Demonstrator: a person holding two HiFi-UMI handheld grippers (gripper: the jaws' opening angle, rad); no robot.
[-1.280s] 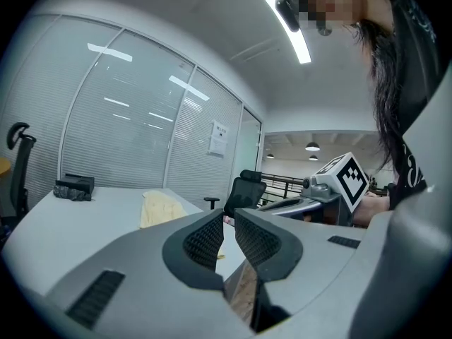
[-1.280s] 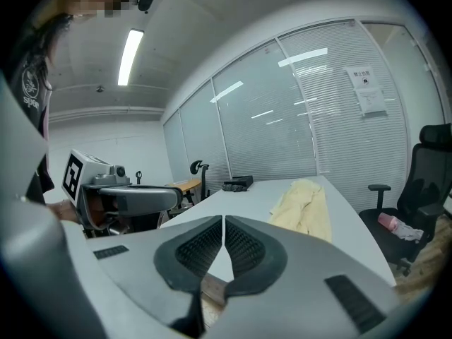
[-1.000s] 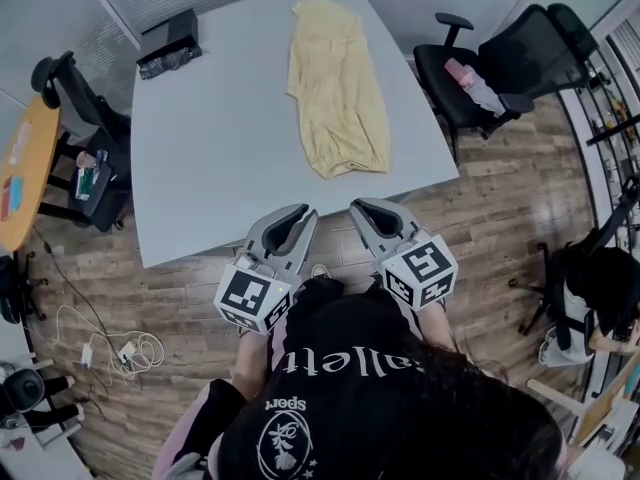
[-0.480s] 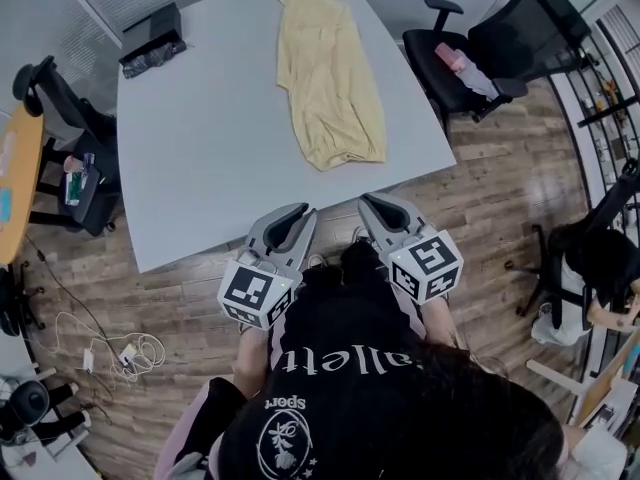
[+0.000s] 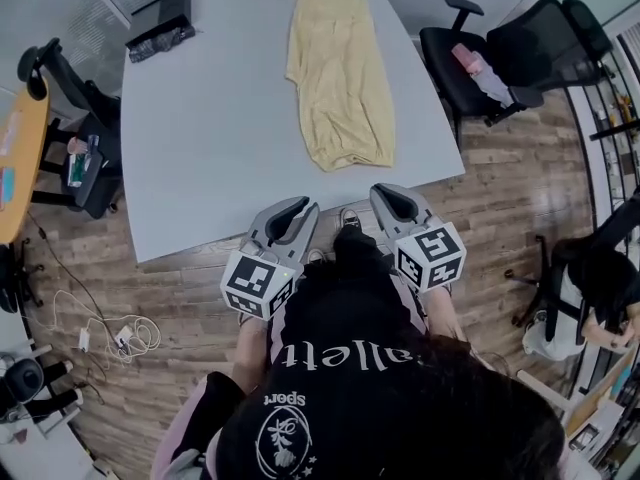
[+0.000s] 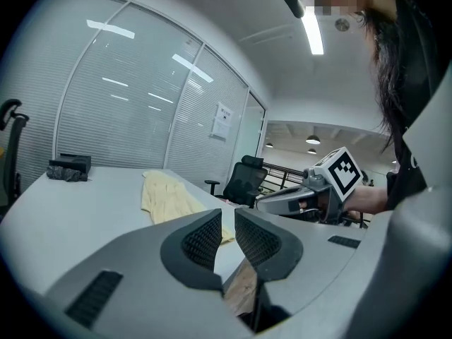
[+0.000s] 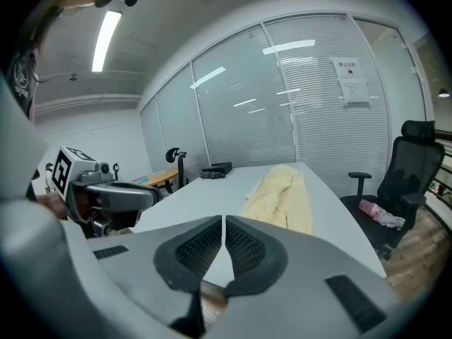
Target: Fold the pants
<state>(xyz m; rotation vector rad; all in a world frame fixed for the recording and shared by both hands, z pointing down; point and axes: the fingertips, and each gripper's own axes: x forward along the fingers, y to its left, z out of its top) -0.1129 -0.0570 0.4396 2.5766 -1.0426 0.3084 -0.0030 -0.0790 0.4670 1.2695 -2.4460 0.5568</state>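
Observation:
Pale yellow pants (image 5: 338,68) lie stretched along the right side of a white table (image 5: 210,138), running from the far edge toward the near right corner. They also show in the left gripper view (image 6: 168,198) and the right gripper view (image 7: 279,193). My left gripper (image 5: 302,208) hangs just off the table's near edge, shut and empty. My right gripper (image 5: 385,194) hangs beside it, near the pants' closest end, also shut with nothing between its jaws. Both sit in front of my body, apart from the cloth.
A black box (image 5: 160,28) rests on the table's far left corner. Black office chairs (image 5: 500,58) stand to the right, another (image 5: 70,98) to the left by an orange table (image 5: 20,158). Cables (image 5: 110,338) lie on the wooden floor.
Both grippers have sunk a little and edged toward the table's near edge. The head view has shifted, so the table sits slightly differently. The jaws stay shut.

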